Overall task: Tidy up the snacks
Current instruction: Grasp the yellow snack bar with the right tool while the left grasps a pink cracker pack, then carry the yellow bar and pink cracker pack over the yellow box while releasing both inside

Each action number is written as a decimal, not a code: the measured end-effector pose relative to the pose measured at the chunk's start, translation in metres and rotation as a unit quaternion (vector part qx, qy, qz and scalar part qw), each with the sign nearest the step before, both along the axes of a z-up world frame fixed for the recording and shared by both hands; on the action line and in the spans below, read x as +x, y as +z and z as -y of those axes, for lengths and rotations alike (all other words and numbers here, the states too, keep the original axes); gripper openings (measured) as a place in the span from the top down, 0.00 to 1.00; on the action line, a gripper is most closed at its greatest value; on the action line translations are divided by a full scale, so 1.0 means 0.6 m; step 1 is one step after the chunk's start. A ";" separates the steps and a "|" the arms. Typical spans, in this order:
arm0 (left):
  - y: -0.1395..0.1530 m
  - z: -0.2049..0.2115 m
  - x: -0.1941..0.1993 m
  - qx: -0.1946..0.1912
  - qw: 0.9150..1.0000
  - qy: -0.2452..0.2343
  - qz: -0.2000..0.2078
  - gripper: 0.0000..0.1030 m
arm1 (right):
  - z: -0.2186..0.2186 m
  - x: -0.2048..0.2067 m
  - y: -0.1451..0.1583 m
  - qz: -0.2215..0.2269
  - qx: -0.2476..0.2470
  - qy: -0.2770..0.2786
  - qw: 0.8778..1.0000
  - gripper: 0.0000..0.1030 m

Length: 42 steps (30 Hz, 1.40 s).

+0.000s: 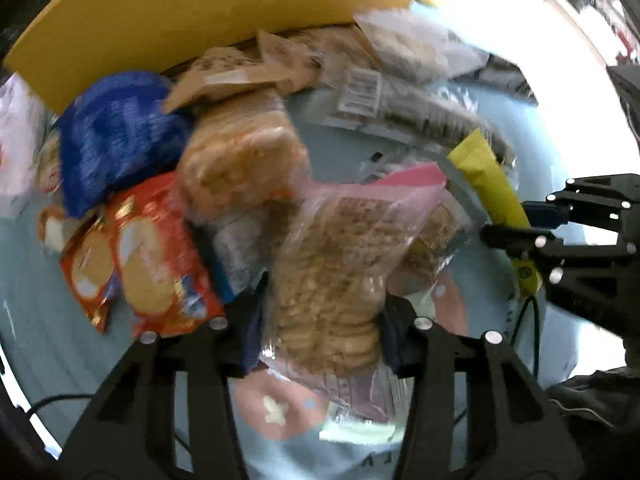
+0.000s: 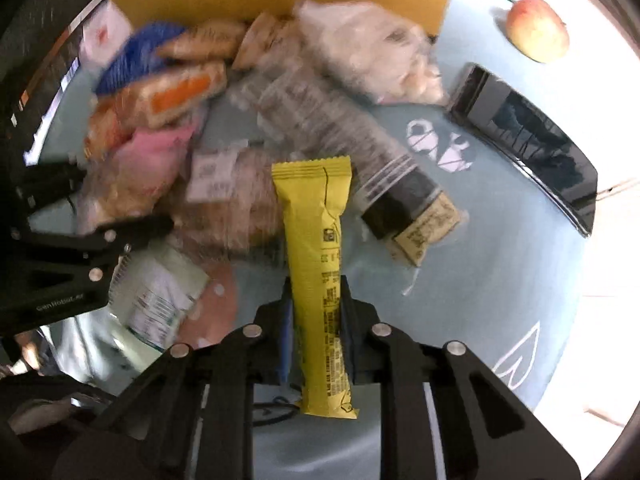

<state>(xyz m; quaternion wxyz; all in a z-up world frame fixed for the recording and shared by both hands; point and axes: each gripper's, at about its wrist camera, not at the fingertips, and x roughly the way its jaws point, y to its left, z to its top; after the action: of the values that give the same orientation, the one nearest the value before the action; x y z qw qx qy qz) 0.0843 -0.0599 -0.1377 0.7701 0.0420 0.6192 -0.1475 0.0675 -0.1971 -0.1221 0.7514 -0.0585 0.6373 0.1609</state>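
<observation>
In the left wrist view my left gripper [image 1: 322, 322] is shut on a clear pink-tinted bag of round biscuits [image 1: 336, 248], its pads pressing on both sides of the bag's lower end. The bag is above the light blue tablecloth [image 1: 52, 320]. The right wrist view shows my right gripper [image 2: 316, 312] shut on a long yellow snack bar [image 2: 314, 220], which sticks out forward between the fingers. That same right gripper [image 1: 520, 220] appears at the right edge of the left wrist view with the yellow bar [image 1: 488, 176]. The left gripper [image 2: 120, 200] is at the left edge of the right wrist view.
A pile of snacks lies ahead: a blue bag [image 1: 116, 136], a red-orange biscuit pack [image 1: 148, 248], a clear cracker bag [image 1: 240, 152], a long dark cookie sleeve [image 2: 340, 132] and a white bag [image 2: 368, 48]. A yellow box [image 1: 200, 12] stands behind. An apple [image 2: 538, 28] and a black tablet [image 2: 528, 132] lie right.
</observation>
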 end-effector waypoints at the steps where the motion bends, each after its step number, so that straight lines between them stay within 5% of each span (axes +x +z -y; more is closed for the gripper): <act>1: 0.007 -0.008 -0.005 -0.007 1.000 0.007 0.003 0.54 | 0.007 0.000 0.009 0.002 0.012 -0.008 1.000 0.82; 10: 0.114 -0.081 -0.049 -0.109 0.991 0.072 0.042 0.54 | 0.063 0.003 0.116 0.037 0.164 -0.073 0.983 0.81; 20: 0.265 -0.109 0.028 -0.165 0.968 0.109 0.156 0.54 | 0.027 0.089 0.262 0.172 0.240 -0.077 0.952 0.81; 29: 0.292 -0.134 0.181 -0.176 0.955 0.154 0.180 0.54 | -0.029 0.189 0.286 0.254 0.200 -0.092 0.942 0.81; 36: 0.222 -0.137 0.277 -0.173 0.958 0.188 0.134 0.53 | -0.054 0.268 0.235 0.251 0.158 -0.084 0.951 0.81; 37: 0.209 -0.139 0.287 -0.166 0.958 0.198 0.127 0.51 | -0.061 0.279 0.227 0.256 0.148 -0.080 0.952 0.80; 38: 0.194 -0.142 0.298 -0.155 0.956 0.219 0.118 0.32 | -0.066 0.286 0.219 0.263 0.134 -0.076 0.953 0.78; 39: 0.187 -0.144 0.302 -0.145 0.955 0.234 0.114 0.10 | -0.075 0.295 0.209 0.267 0.115 -0.068 0.954 0.61; 41: 0.178 -0.148 0.307 -0.111 0.951 0.265 0.114 0.07 | -0.083 0.304 0.195 0.274 0.078 -0.070 0.956 0.41; 42: 0.175 -0.150 0.308 -0.102 0.951 0.268 0.113 0.07 | -0.078 0.301 0.193 0.283 0.082 -0.074 0.953 0.41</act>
<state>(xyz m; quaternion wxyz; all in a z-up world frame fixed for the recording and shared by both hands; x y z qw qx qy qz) 0.2693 0.0298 -0.0329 0.8466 -0.1881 0.4979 0.0074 0.2480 -0.1505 -0.0060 0.9128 0.0073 0.3859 0.1334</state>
